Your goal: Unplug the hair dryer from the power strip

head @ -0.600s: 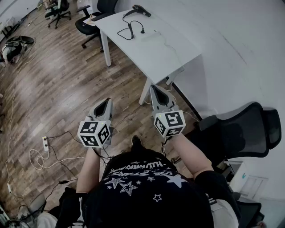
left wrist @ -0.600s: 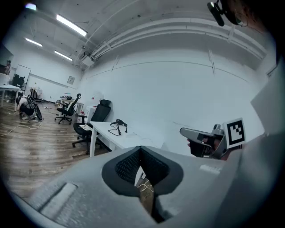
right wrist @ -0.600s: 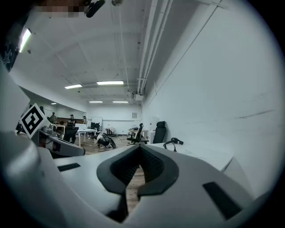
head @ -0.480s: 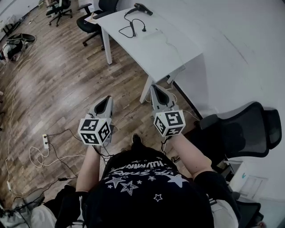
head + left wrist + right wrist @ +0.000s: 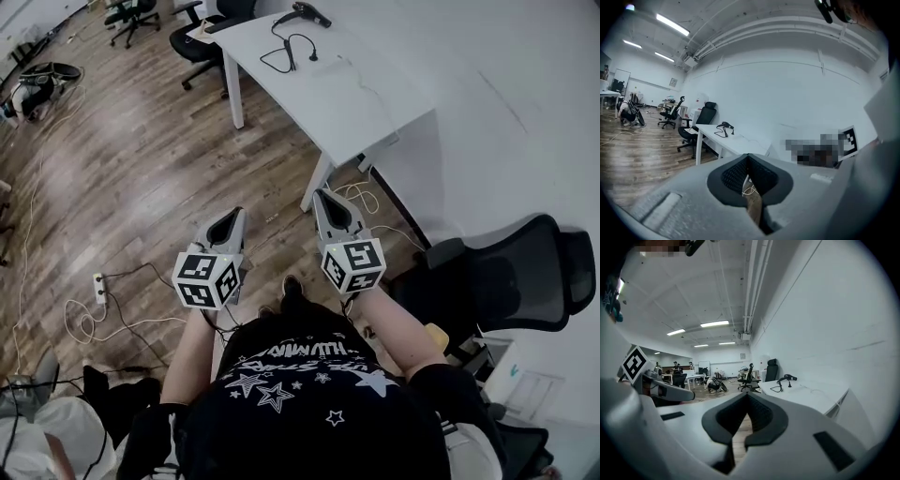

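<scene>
While the dryer point(image 5: 309, 13) lies at the counter's point(image 5: 361, 108) far end, at my twelve o'clock with its cord point(image 5: 286, 52) looped at its seven, I judge this the approach. Left tongs point(image 5: 233, 216) and right tongs point(image 5: 324, 195) are pressed together on nothing, well short. Next: walk up, follow the cord to where it plugs in, part one pair.

The head view looks steeply down from overhead onto the floor point(image 5: 141, 169). Both gripper views face level and forward. All three share the far-off worktop point(image 5: 347, 108) point(image 5: 729, 140) point(image 5: 811, 397) and its hair dryer point(image 5: 307, 13) point(image 5: 724, 124) point(image 5: 789, 377).
</scene>
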`<state>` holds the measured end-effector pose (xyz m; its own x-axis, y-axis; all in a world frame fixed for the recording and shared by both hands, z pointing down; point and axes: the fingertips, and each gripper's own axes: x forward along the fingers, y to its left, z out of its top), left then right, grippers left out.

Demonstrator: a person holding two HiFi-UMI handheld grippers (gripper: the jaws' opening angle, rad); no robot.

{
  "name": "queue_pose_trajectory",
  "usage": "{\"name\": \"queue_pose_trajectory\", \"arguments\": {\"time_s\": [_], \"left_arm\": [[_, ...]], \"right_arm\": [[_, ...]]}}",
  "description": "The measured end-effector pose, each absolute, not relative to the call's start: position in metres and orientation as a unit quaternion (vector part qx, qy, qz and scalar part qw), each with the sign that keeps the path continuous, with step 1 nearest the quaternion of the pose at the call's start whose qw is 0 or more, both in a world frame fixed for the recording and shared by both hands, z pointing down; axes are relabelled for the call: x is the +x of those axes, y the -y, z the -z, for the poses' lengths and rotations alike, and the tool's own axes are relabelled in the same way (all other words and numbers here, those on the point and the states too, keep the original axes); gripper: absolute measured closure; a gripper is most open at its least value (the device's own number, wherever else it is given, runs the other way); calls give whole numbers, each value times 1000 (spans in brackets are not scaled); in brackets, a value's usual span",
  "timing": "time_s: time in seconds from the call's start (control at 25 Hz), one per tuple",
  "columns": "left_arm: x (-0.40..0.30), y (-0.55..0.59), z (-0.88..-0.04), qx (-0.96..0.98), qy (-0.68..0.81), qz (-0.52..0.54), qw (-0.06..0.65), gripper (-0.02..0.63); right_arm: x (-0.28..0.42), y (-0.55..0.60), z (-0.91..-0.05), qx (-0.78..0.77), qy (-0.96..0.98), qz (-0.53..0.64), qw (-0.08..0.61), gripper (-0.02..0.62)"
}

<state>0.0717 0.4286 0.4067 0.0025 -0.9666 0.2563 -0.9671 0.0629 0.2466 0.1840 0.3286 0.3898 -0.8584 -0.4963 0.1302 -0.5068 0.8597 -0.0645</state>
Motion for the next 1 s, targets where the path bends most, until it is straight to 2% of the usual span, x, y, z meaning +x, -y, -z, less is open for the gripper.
{"name": "queue_pose_trajectory", "arguments": {"time_s": [0.2,0.56,1.0], "left_arm": [[59,-454,-421,671,713,4,202,600],[31,-471,-420,651,732,8,201,600],[6,-410,-447,632,742,-6,226,600]], "right_arm": [[171,-354,-399,237,968,-59,52,588],[156,-348,-405,235,967,-88,51,586],[134,-273,-447,227,963,-121,82,586]]}}
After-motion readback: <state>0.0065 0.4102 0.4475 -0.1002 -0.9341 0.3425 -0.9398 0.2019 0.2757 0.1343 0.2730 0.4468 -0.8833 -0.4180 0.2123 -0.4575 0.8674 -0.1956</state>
